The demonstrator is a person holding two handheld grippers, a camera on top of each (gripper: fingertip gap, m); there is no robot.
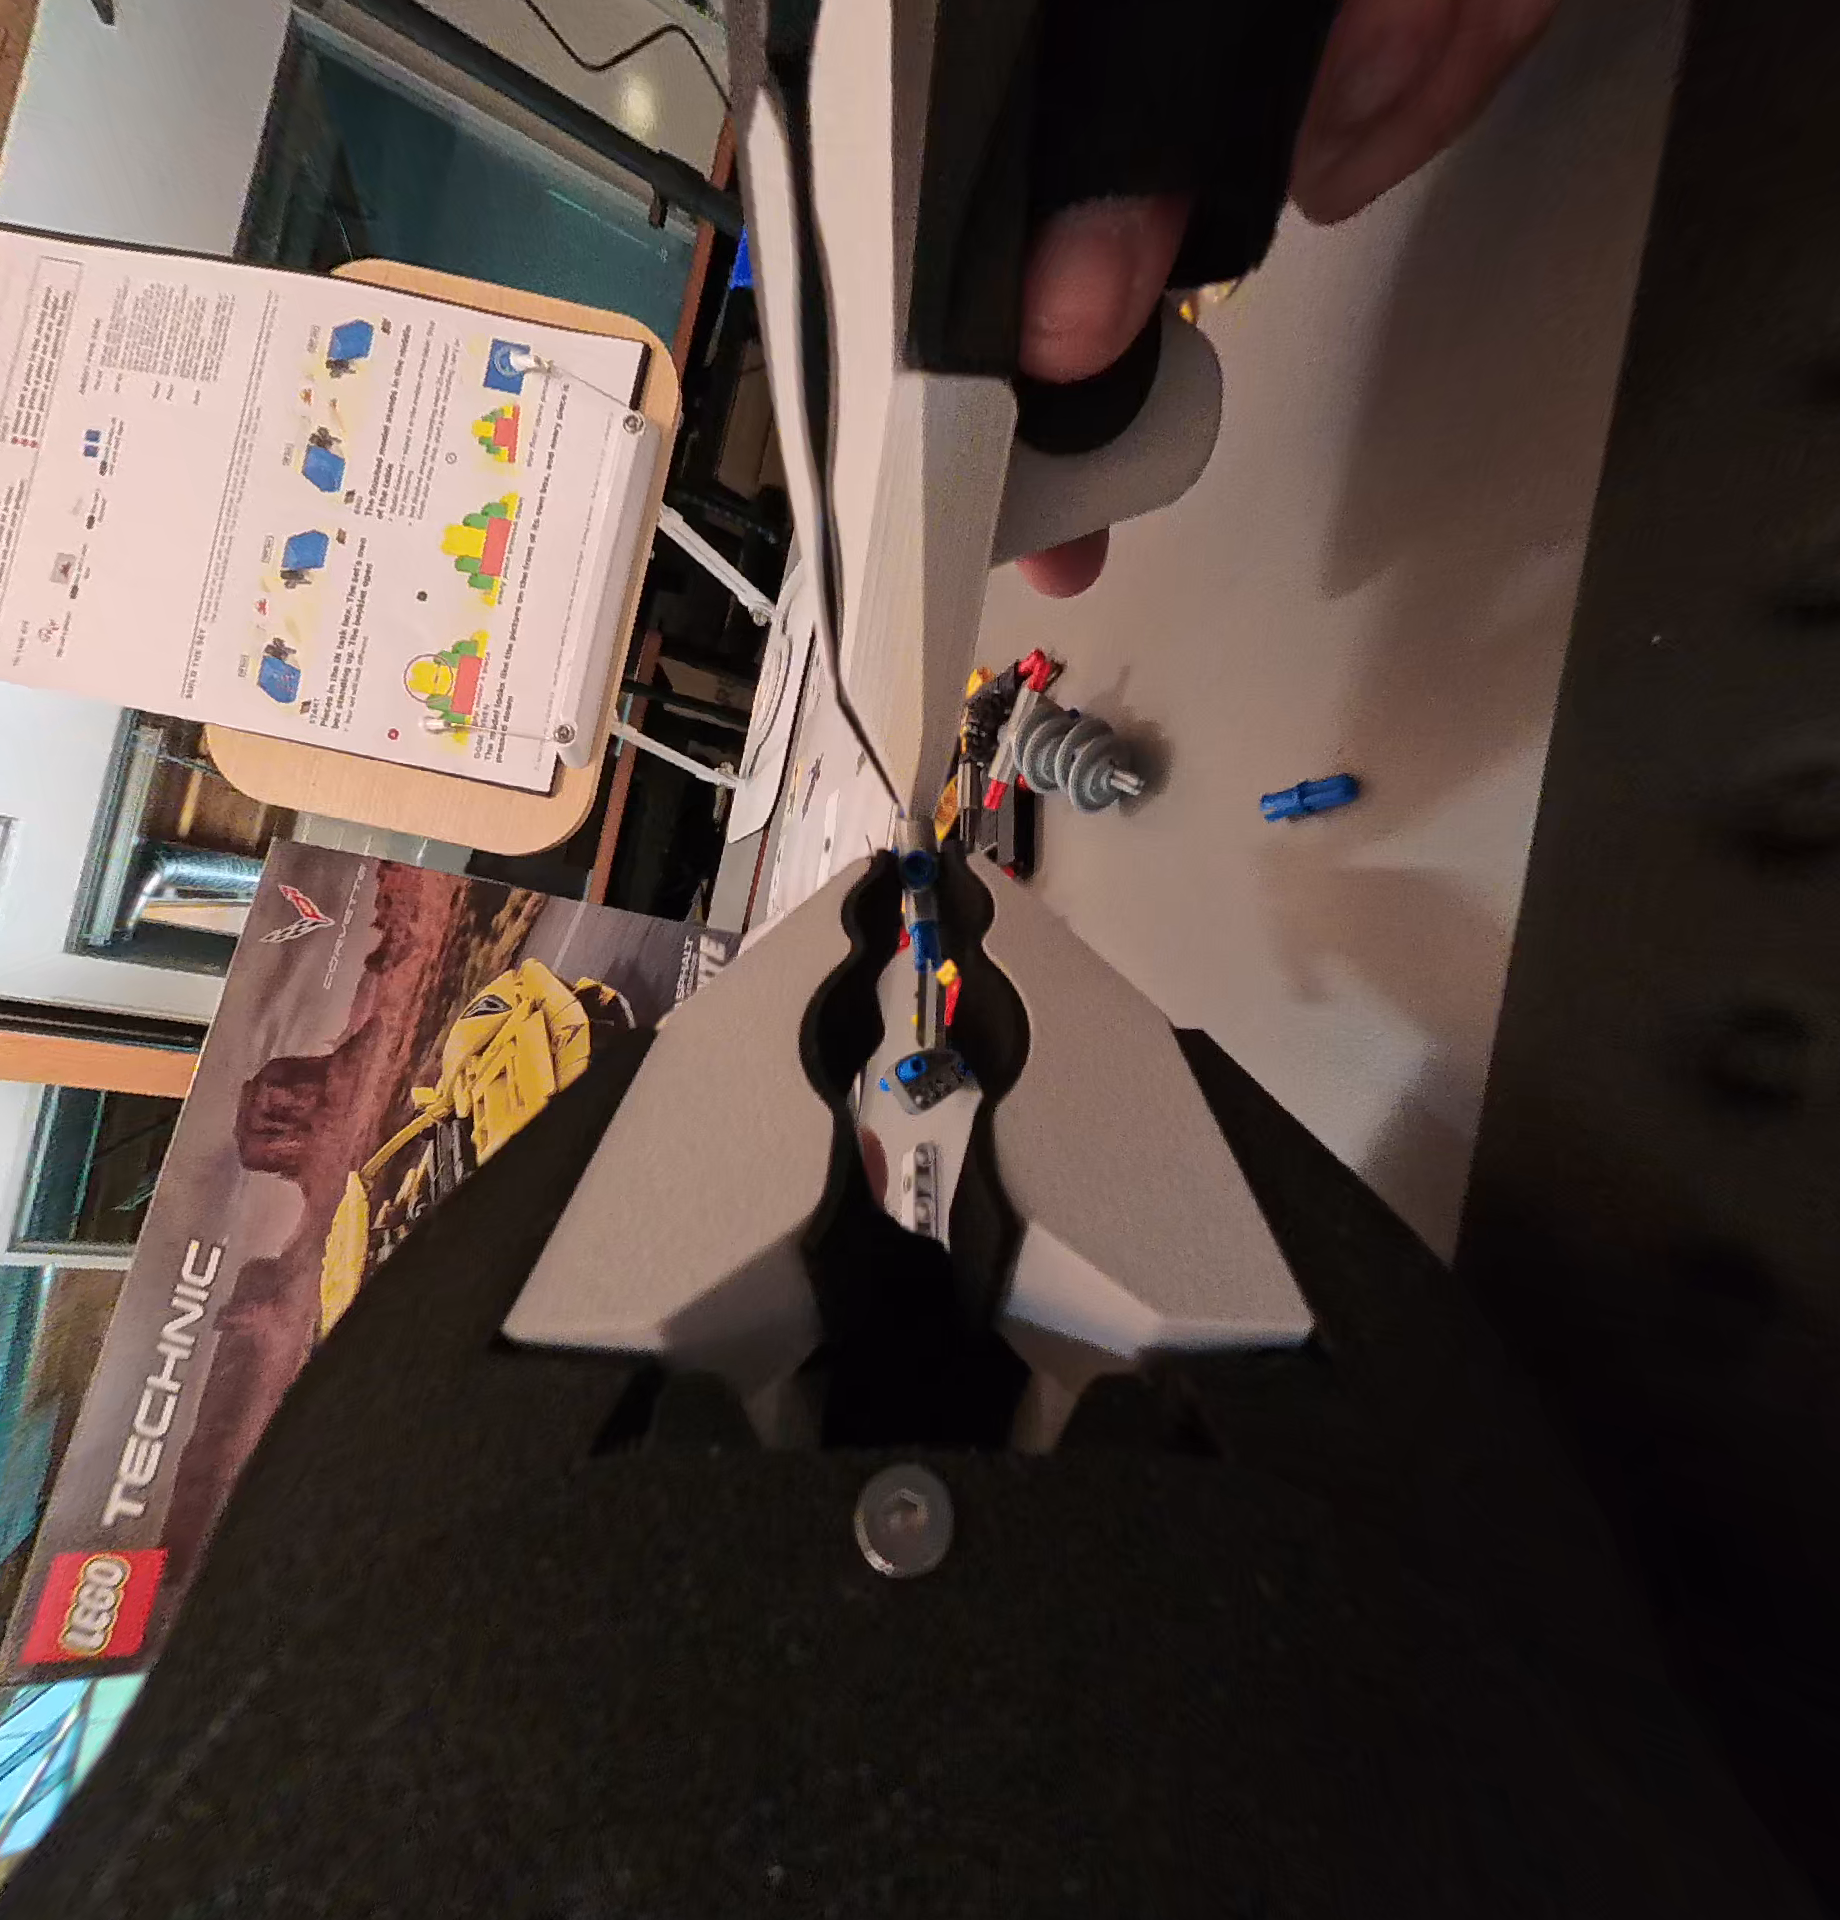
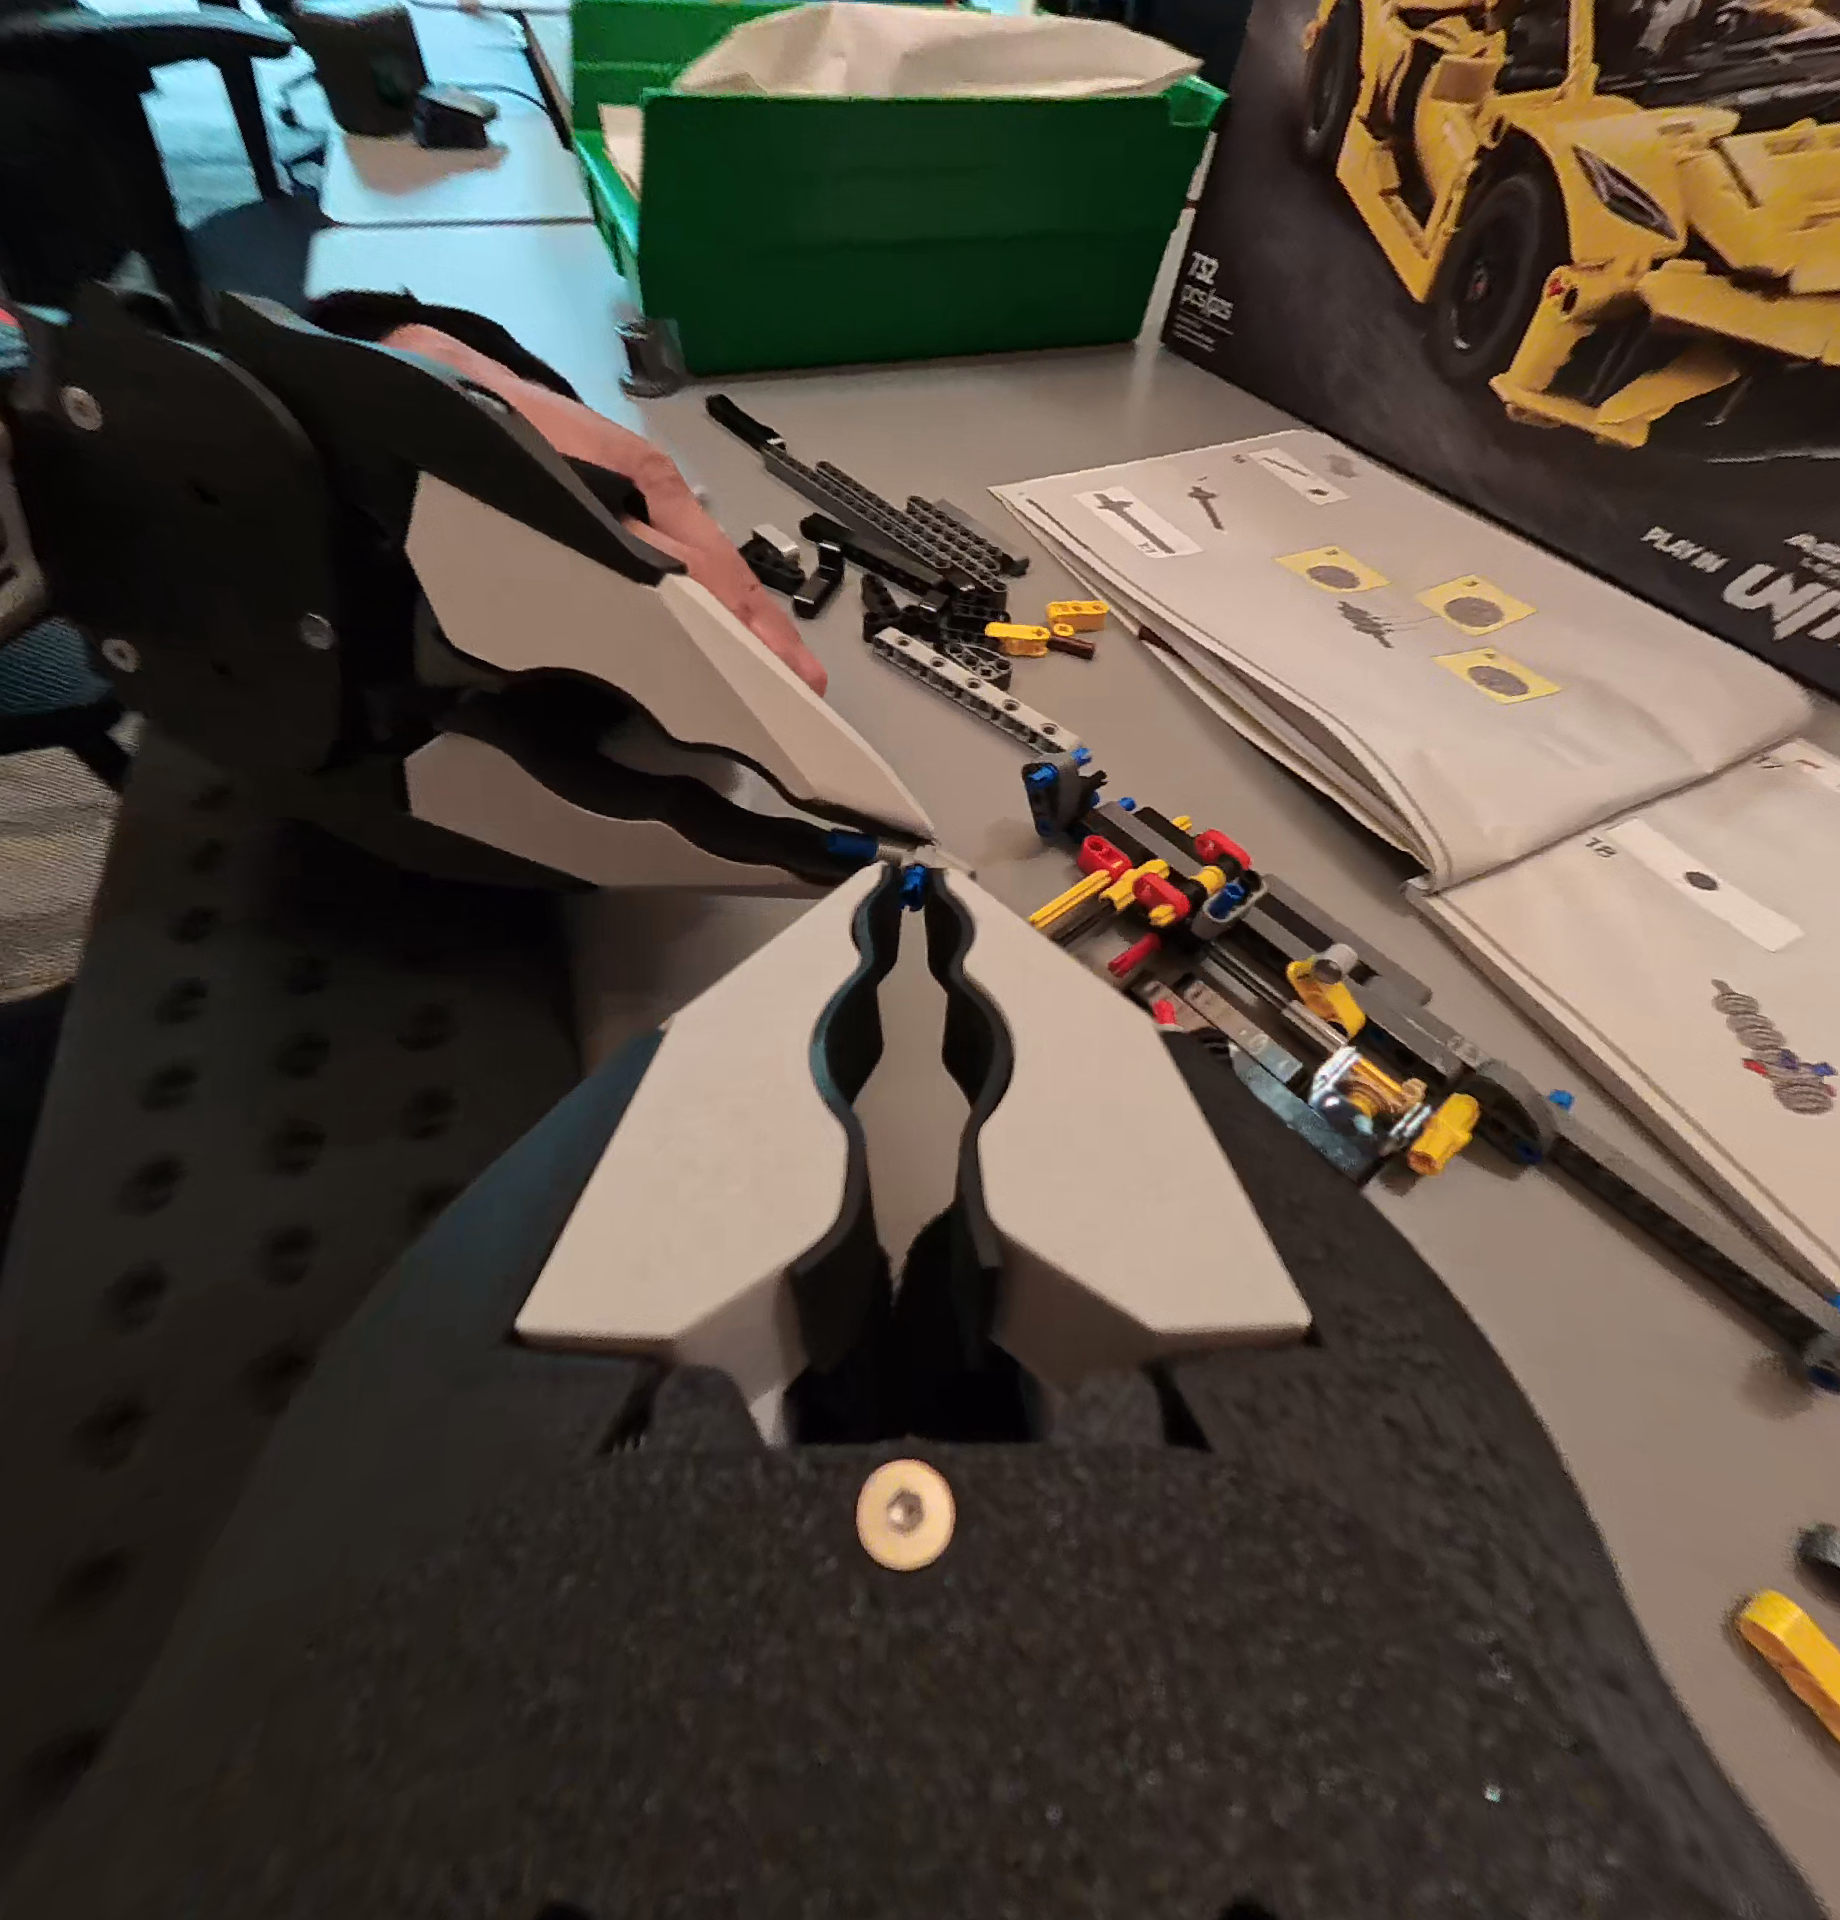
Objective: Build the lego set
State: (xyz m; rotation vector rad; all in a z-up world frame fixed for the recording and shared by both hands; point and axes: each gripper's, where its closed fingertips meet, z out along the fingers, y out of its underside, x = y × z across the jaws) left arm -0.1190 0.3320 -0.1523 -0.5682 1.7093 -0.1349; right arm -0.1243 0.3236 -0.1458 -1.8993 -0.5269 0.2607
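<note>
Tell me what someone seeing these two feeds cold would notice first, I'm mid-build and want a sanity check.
First, the two grippers meeting tip to tip: the right gripper pinches a small blue pin, and the left gripper comes in from the left, also on a blue piece. Next, the colourful half-built chassis lying diagonally on the grey table, beside the open instruction booklet. Behind them stands the set box with the yellow car.

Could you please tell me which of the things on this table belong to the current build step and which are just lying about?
In use:
left gripper
right gripper
blue pin
chassis assembly
instruction booklet

Lying about:
green bin
set box
spare black beams
yellow piece
</note>
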